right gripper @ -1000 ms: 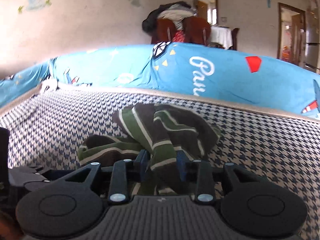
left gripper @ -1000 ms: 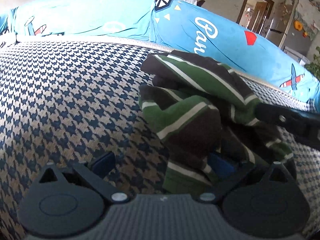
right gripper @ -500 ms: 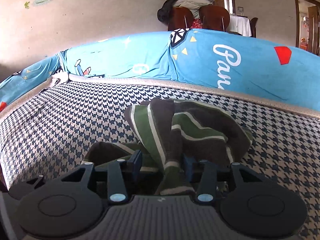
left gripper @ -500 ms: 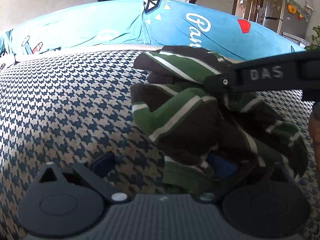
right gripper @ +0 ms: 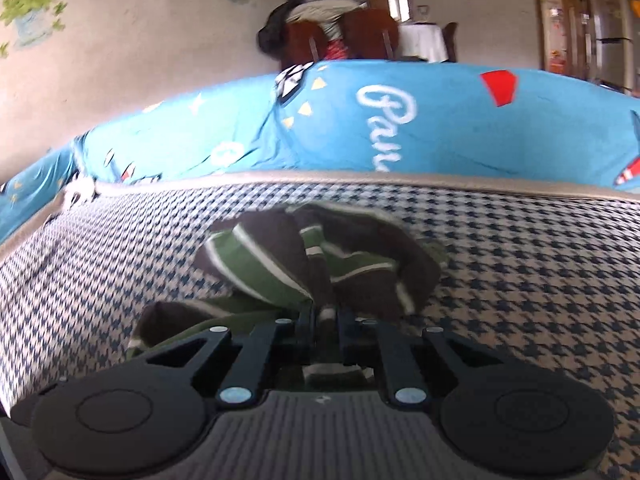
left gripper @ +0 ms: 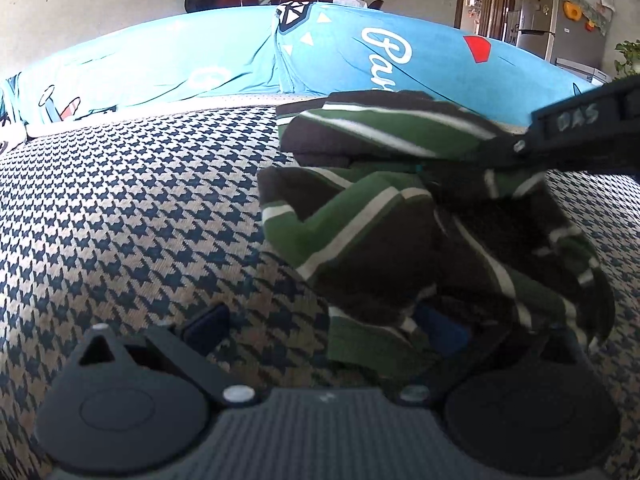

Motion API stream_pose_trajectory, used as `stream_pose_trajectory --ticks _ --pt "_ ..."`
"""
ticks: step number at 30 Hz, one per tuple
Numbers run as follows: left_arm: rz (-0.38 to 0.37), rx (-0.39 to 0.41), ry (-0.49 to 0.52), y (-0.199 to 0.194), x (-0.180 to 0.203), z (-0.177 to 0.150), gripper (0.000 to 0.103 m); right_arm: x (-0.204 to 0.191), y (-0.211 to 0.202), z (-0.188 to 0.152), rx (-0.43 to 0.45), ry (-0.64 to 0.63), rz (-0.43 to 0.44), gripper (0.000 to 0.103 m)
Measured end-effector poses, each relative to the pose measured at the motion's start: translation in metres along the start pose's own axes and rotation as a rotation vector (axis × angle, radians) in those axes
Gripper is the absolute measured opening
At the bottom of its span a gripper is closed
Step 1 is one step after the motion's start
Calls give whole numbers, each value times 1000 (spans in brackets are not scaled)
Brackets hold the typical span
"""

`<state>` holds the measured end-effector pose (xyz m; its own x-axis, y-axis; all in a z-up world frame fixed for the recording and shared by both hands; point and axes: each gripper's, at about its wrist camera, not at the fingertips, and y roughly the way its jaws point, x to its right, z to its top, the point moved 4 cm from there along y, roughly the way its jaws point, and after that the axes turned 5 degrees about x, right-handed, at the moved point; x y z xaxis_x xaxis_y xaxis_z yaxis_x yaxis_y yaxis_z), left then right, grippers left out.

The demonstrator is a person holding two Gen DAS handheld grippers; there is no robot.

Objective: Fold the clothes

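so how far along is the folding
Barely started. Done: nothing looks folded; the striped green and brown shirt is a crumpled heap on the checked sofa seat. In hand: the right claw is shut on a bunched part of it, while the left claw is open with cloth draped over one finger. Left: spreading it flat and every fold.
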<state>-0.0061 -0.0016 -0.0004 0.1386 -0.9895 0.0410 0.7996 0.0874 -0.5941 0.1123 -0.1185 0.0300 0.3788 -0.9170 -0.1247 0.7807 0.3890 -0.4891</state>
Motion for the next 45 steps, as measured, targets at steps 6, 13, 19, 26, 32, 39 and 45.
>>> stream_pose_trajectory --ticks 6,13,19,26,32,39,45 --pt "3 6 8 -1 1 -1 103 27 -19 11 35 59 -77 12" --pt "3 14 14 -1 2 -3 103 69 -41 9 35 149 -194 12" --pt "9 16 18 -3 4 -6 103 106 -60 8 34 226 -295 12" --pt "14 17 23 -4 7 -10 103 148 -82 5 34 316 -413 12" --pt "20 2 19 -4 8 -9 103 123 -70 -4 -16 265 -273 29" --pt "-5 -55 -23 -7 7 9 103 80 -57 -1 18 186 -52 51" --pt "-37 -41 12 -13 14 33 103 53 -38 3 -2 116 10 75"
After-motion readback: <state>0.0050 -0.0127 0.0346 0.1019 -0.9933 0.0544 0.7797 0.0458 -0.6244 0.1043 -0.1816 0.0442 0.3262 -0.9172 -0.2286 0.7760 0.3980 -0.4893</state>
